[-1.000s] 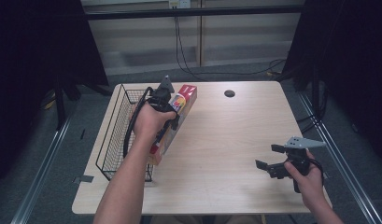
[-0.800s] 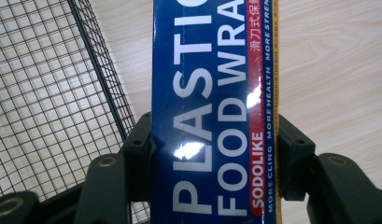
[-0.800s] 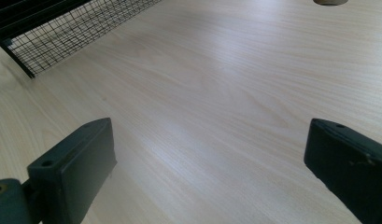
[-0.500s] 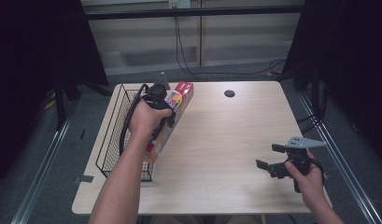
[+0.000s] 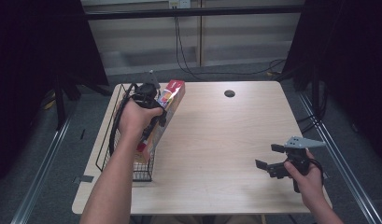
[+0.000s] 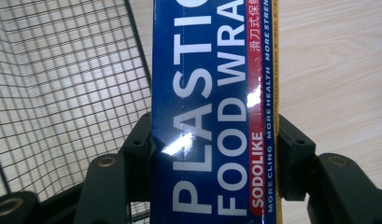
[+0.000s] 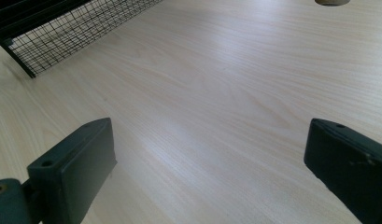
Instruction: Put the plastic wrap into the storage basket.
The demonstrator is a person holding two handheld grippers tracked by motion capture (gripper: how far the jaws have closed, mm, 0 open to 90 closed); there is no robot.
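Glossy long cardboard wrap box [image 6: 212, 116] clamped in left hand-held gripper [image 6: 216, 163]; right hand-held gripper [image 7: 207, 172] gapes empty

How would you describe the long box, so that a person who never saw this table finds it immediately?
Look at the left side of the wooden table, where a black wire basket stands. Along the basket's right edge, the left gripper is shut on the plastic wrap box. It is the one long, narrow carton there: blue with large white letters, and a red end.
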